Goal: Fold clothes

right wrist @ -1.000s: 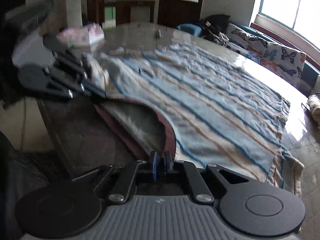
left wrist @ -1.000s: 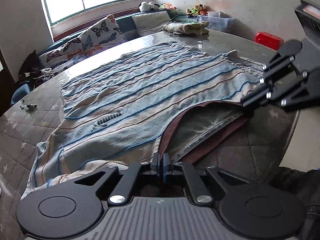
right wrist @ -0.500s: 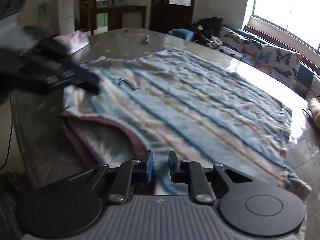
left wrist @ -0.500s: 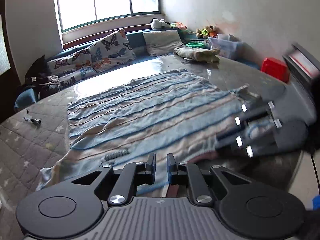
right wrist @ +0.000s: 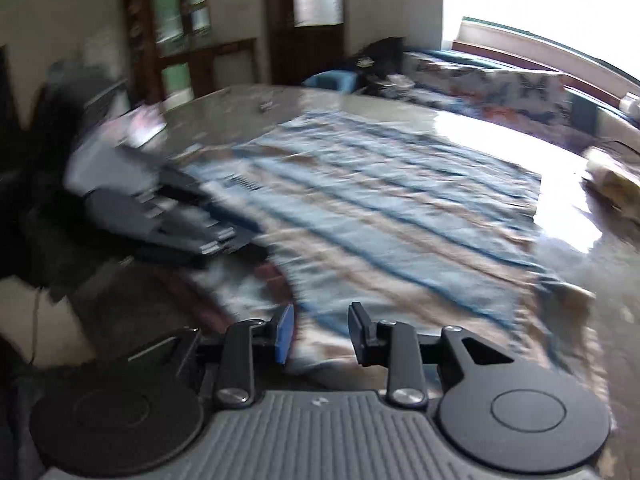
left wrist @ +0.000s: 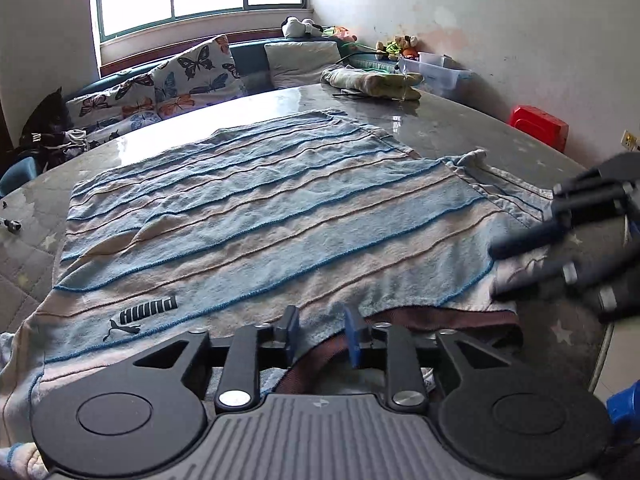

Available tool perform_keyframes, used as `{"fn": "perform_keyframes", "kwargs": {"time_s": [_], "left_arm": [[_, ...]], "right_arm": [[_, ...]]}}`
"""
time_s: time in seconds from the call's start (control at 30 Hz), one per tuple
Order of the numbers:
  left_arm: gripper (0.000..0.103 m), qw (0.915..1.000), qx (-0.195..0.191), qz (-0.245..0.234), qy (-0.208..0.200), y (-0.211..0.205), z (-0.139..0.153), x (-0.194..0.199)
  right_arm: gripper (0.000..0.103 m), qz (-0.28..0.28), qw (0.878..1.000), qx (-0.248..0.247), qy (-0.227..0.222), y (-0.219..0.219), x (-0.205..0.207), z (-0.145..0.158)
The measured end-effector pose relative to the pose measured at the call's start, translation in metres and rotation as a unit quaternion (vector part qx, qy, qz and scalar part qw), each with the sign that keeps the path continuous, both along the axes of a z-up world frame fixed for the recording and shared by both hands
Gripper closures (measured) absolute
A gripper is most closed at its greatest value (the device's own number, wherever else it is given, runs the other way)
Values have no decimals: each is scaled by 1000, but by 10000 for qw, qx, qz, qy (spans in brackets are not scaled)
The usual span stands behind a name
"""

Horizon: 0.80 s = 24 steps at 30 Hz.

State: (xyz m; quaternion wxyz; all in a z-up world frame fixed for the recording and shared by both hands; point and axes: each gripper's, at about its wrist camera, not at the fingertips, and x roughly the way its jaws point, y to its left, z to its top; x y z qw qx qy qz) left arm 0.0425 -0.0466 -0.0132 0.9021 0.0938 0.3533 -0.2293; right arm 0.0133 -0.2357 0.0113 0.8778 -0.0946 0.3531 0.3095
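Note:
A blue and beige striped shirt (left wrist: 256,224) with a Puma logo lies spread flat on the round table (left wrist: 460,128). Its dark red collar is at the near edge. My left gripper (left wrist: 320,334) is open and empty, just above the collar edge. My right gripper (right wrist: 322,330) is open and empty over the shirt's (right wrist: 392,216) near shoulder; this view is blurred. The right gripper also shows in the left wrist view (left wrist: 496,272) at the shirt's right shoulder. The left gripper also shows blurred in the right wrist view (right wrist: 240,236).
A folded pale green cloth (left wrist: 372,82) lies at the table's far side. A clear plastic box (left wrist: 436,72) and a red box (left wrist: 540,128) stand beyond the table on the right. A bench with butterfly cushions (left wrist: 192,76) runs under the window.
Both grippers went from shut to open and let go of the shirt's collar area. Both lifted back a little; the shirt now lies flat.

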Motion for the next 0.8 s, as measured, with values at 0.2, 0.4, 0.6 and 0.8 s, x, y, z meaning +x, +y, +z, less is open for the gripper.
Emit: {"fn": "perform_keyframes", "kwargs": {"time_s": [0.2, 0.4, 0.6, 0.8], "left_arm": [[69, 10000, 30, 26, -3, 0, 0, 0], [65, 10000, 48, 63, 3, -2, 1, 0], [60, 9999, 39, 113, 6, 0, 0, 1], [58, 9999, 26, 113, 10, 0, 0, 1]], "right_arm": [[73, -540, 9983, -50, 194, -27, 17, -8], [73, -1194, 9927, -26, -160, -55, 54, -7], [73, -1792, 9836, -94, -178, -84, 101, -22], [76, -2454, 9682, -319, -353, -112, 108, -28]]}}
